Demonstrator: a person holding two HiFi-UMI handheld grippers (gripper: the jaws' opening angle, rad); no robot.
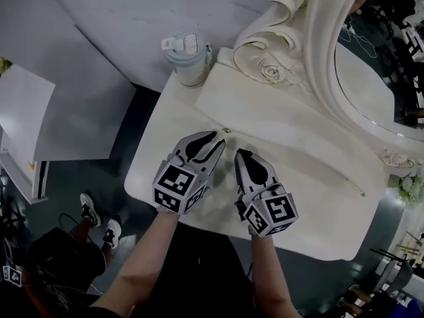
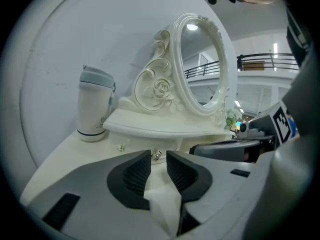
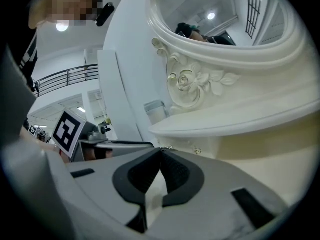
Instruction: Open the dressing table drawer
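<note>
While both bare forearms (image 1: 149,250) reach forward from the lower edge of the head view, the two grippers lie side by side, close together but apart, low over the front part of the dressing table (image 1: 156,167). The left gripper (image 1: 217,141) points toward the raised shelf (image 1: 298,121) and tilts a little downward. Its jaws stand apart, and its own view shows the small metal knob (image 2: 156,155) just beyond the gap between the tips, with nothing pressed by them. The dark pads (image 2: 135,176) are ribbed rubber set in smooth grey plastic shells. The right gripper (image 1: 240,156) lies at nearly the same angle, and in its own view its jaws are closed tip against tip with nothing between them. Each gripper carries a cube (image 1: 175,187) with black and white square markers at its back end.

The drawer (image 2: 140,143) sits directly under the shelf, and its front looks flush, so it appears closed. The table is glossy cream, with a rounded edge. Behind the shelf rises an oval mirror (image 1: 371,78) in a thick cream frame carved with scrolls and a rose (image 1: 270,71). A pale cylindrical tumbler (image 1: 189,58) with a grey-blue lid stands upright on the table, just beside the left end of the shelf.
</note>
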